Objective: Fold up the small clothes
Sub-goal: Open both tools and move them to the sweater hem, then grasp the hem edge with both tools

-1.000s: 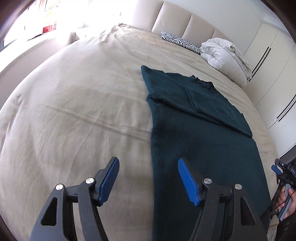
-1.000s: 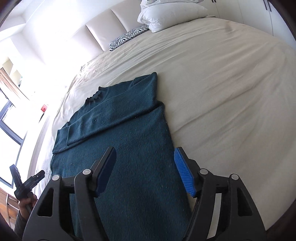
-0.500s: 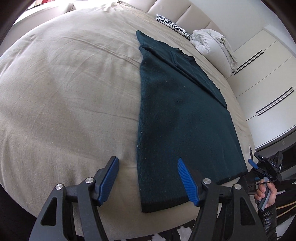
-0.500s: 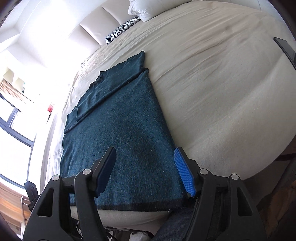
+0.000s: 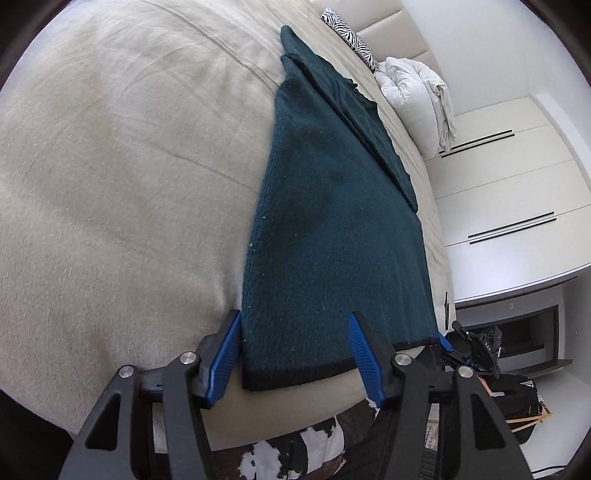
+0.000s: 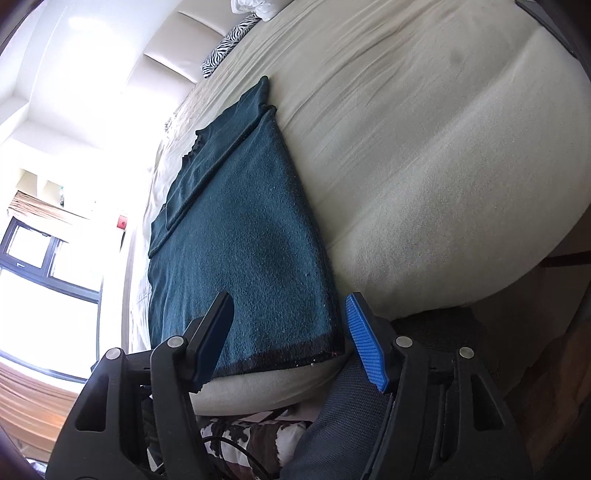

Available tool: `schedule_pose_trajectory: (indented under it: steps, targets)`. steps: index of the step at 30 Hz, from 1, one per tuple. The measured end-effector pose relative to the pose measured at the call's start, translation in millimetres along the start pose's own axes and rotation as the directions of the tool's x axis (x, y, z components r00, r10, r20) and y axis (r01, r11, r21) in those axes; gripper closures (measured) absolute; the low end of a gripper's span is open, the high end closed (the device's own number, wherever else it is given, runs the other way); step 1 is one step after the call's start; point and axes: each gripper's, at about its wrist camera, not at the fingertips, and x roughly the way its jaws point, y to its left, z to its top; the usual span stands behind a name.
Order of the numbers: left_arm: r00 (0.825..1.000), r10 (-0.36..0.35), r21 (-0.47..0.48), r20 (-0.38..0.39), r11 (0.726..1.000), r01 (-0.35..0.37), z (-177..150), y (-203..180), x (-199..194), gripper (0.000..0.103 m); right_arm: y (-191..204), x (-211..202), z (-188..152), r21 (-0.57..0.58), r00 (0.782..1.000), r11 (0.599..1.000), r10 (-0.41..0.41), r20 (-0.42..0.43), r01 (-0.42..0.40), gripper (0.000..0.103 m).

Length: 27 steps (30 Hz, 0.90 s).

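- At the near edge of the bed (image 5: 110,184), both claws have come back from over the middle of the dark green sweater (image 5: 332,221) to its hem, which lies along that edge.
- The left claw (image 5: 295,354) is open around the left hem corner; the right claw (image 6: 288,339) is open around the right one; neither grips yet.
- I judge they can now pinch the hem and fold it toward the collar.
- A zebra pillow (image 5: 351,33) and a white duvet (image 5: 417,99) lie at the far edge, well apart; nothing blocks the fold.

Left gripper (image 5: 293,356): jaws spread wide, blue pads (image 5: 225,354) facing inward, nothing between. Right gripper (image 6: 290,339): jaws likewise wide apart, empty, level, pointing forward.
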Motion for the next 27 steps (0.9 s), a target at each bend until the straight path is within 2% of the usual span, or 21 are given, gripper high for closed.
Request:
schedule_pose_trajectory:
  steps: [1, 3, 5, 9, 13, 17, 20, 22, 23, 24, 27]
  targets:
    - [1.0, -0.003, -0.015, 0.001, 1.0, 0.003, -0.2, 2.9, -0.9, 0.05, -1.8, 0.4, 0.7, 0.009, 1.0, 1.0, -0.003, -0.005, 0.003, 0.041]
    - [1.0, 0.005, -0.029, 0.002, 1.0, -0.005, -1.3, 6.9, -2.1, 0.063, -6.0, 1.9, 1.9, 0.032, 1.0, 0.999, -0.006, -0.017, 0.007, 0.041]
    - [1.0, 0.009, -0.037, 0.004, 0.999, -0.009, -0.5, 6.7, -3.2, 0.068, -9.8, 5.1, 1.2, 0.053, 0.999, 0.999, 0.003, -0.039, -0.001, 0.041]
    - [1.0, 0.001, -0.051, 0.007, 0.999, 0.0, -0.2, 9.9, -5.8, 0.071, -17.0, 11.3, -1.0, 0.081, 0.997, 0.997, -0.007, -0.072, 0.013, 0.045]
    - [1.0, 0.012, -0.042, 0.008, 0.999, -0.012, -0.8, 6.9, -5.1, 0.071, -24.5, 13.6, 1.2, 0.12, 0.996, 0.993, 0.028, -0.084, -0.018, 0.048]
    - [1.0, 0.018, -0.033, 0.002, 0.999, -0.018, -1.0, 7.4, -6.4, 0.071, -27.1, 17.5, 1.2, 0.141, 0.993, 0.989, 0.064, -0.096, -0.05, 0.058]
    - [0.999, 0.032, -0.015, -0.002, 0.999, -0.032, -0.8, 4.1, -3.7, 0.071, -21.8, 22.3, -1.0, 0.13, 0.992, 0.99, 0.06, -0.11, -0.045, 0.069]
    - [0.999, 0.048, -0.011, -0.006, 0.999, -0.048, -0.8, 3.8, -2.3, 0.081, -19.0, 24.3, -1.8, 0.119, 0.992, 0.992, 0.054, -0.115, -0.04, 0.07]
    - [0.998, 0.056, -0.012, -0.012, 0.998, -0.056, -1.9, 5.5, -2.1, 0.091, -17.7, 24.4, -1.9, 0.113, 0.992, 0.993, 0.048, -0.115, -0.035, 0.076]
    - [0.998, 0.056, -0.014, -0.017, 0.998, -0.056, -2.6, 7.2, -1.9, 0.095, -17.1, 24.5, -1.9, 0.11, 0.992, 0.993, 0.046, -0.116, -0.033, 0.081]
    - [0.998, 0.061, -0.003, -0.009, 0.998, -0.061, -3.4, 7.3, -3.7, 0.096, -17.1, 24.5, -2.1, 0.102, 0.992, 0.994, 0.039, -0.118, -0.027, 0.091]
